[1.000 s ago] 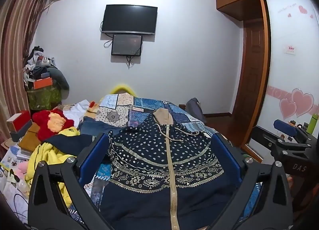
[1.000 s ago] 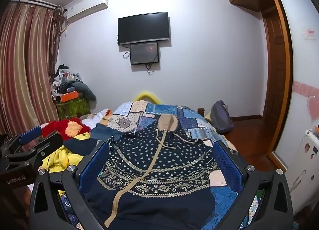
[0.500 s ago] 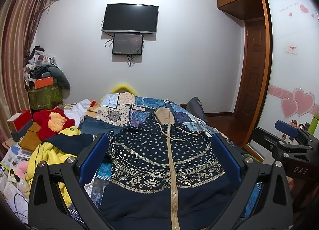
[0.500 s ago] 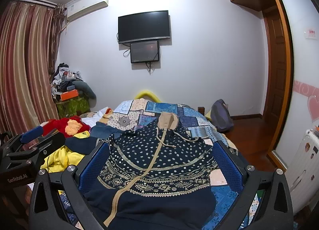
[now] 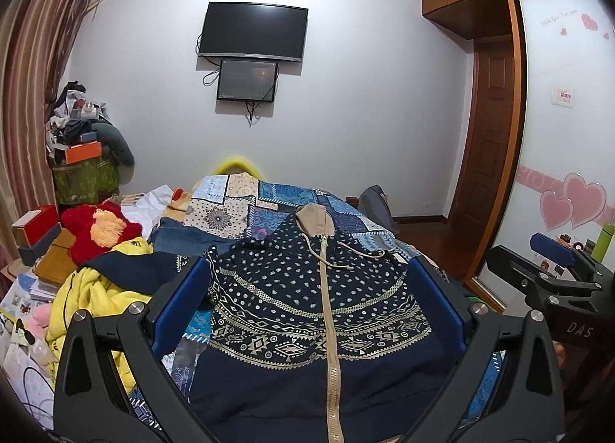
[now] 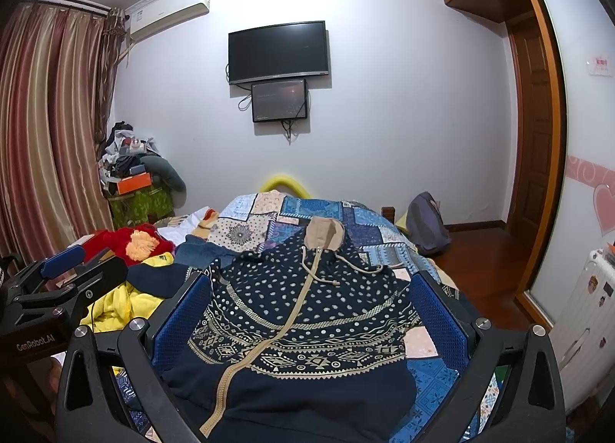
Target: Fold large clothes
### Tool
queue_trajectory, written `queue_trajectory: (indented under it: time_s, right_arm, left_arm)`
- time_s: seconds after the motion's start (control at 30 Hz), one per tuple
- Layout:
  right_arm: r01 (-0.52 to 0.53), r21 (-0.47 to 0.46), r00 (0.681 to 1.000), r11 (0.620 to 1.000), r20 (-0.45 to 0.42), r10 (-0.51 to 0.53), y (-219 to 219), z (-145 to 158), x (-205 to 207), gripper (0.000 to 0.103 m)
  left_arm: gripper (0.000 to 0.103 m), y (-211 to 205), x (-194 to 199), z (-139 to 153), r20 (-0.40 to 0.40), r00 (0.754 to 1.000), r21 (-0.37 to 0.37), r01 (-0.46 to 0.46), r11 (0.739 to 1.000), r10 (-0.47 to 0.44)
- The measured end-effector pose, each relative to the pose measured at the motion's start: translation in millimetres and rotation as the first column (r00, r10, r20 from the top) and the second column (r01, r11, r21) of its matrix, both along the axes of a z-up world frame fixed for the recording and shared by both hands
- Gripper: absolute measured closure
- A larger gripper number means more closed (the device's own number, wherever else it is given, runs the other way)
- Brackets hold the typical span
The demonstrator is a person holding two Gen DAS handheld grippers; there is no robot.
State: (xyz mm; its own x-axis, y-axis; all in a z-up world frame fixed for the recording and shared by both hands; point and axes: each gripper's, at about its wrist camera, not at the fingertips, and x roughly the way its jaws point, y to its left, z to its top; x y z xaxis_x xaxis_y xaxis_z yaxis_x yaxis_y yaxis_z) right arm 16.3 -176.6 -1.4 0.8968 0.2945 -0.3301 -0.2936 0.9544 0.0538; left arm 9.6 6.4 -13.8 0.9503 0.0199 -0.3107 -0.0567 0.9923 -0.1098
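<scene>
The navy patterned hoodie (image 5: 307,312) lies spread, zip up, on the patchwork quilt (image 5: 269,197). Left gripper (image 5: 311,304) and right gripper (image 6: 307,312) hover above its hem, jaws wide apart, apparently holding nothing; contact underneath is hidden.

Your left gripper (image 5: 307,297) held level with jaws spread wide, your right gripper (image 6: 311,304) alongside it, likewise wide, both gripping nothing

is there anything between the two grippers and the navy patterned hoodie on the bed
Nothing visible. The hoodie lies flat on the patchwork quilt, directly ahead of the open left gripper and right gripper. The yellow garment lies off to its left.
</scene>
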Motion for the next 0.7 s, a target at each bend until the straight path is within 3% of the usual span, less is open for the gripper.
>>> queue_trajectory:
  time_s: [0.7]
  right_arm:
    - [0.000,0.007,1.000,1.000,-0.008,0.000,-5.7,0.7,-3.2,0.000]
  left_arm:
    - [0.000,-2.3,4.1,-3.1,-0.020,1.000,-0.003,0.000,1.000,0.000]
